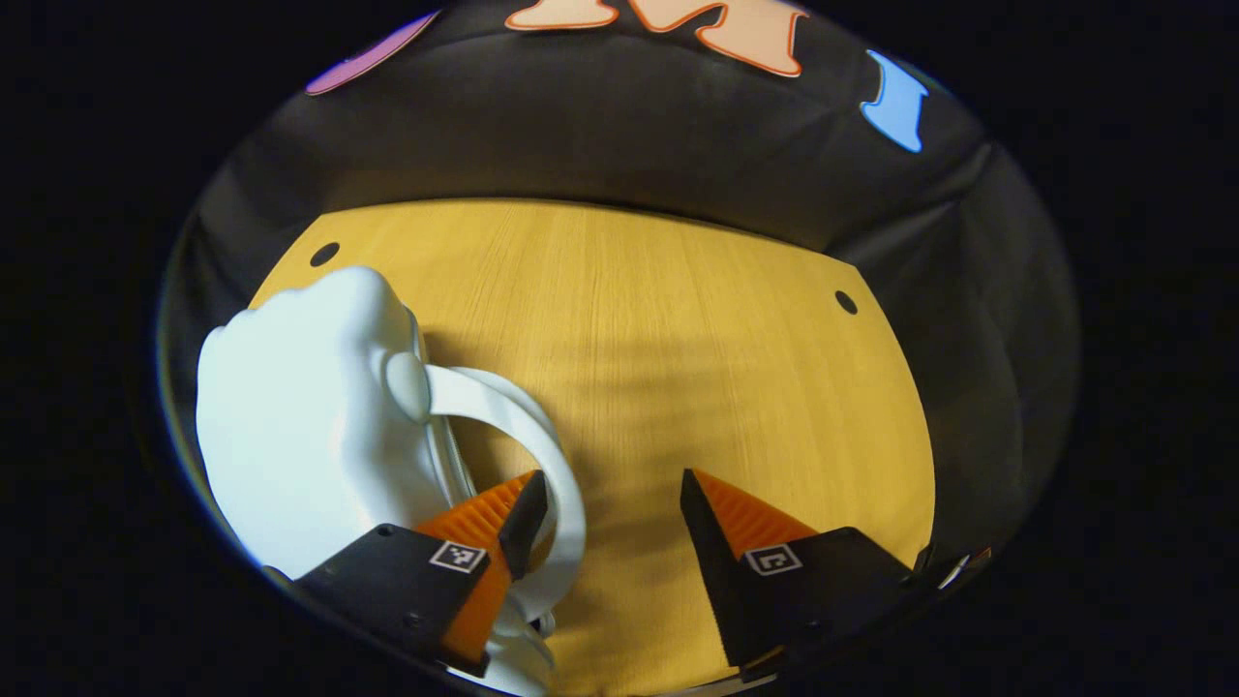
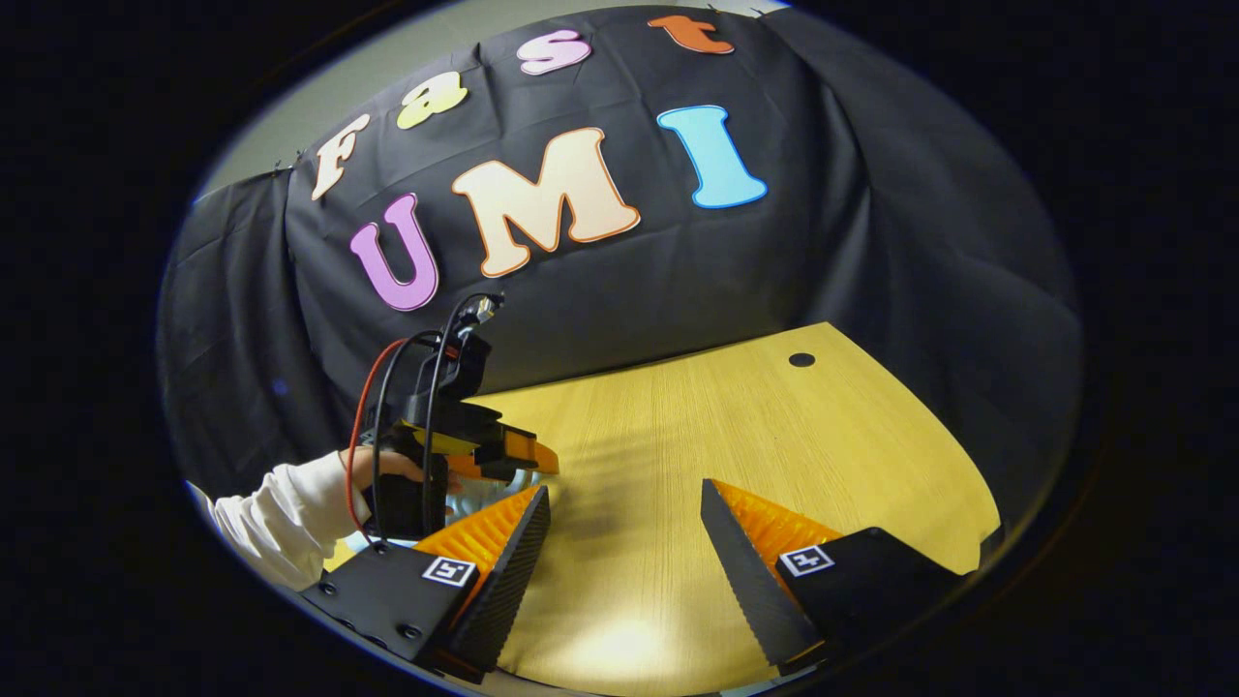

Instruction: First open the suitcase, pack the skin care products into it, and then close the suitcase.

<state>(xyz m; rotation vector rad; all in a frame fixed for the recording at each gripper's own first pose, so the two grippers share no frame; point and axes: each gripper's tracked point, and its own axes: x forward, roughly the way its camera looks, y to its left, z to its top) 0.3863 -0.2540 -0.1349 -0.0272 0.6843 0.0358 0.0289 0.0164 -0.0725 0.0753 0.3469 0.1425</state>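
Observation:
A white hard-shell suitcase [image 1: 290,426] lies at the left of the wooden table [image 1: 678,319] in the left gripper view. Its curved white handle [image 1: 528,426] arcs out toward the middle. My left gripper [image 1: 613,479] is open, jaws wide apart; its left finger [image 1: 484,532] points into the handle's loop, while the other finger is over bare wood. In the right gripper view my right gripper [image 2: 625,489] hangs open above the table [image 2: 736,416], holding nothing. The left gripper [image 2: 455,426] appears there at the left, held by a hand [image 2: 373,467]. No skin care products are in sight.
Black cloth walls close off the table's far side and right side. Small dark holes [image 1: 846,302] sit near the far corners of the tabletop. A white sleeve [image 2: 281,518] reaches in from the left in the right gripper view.

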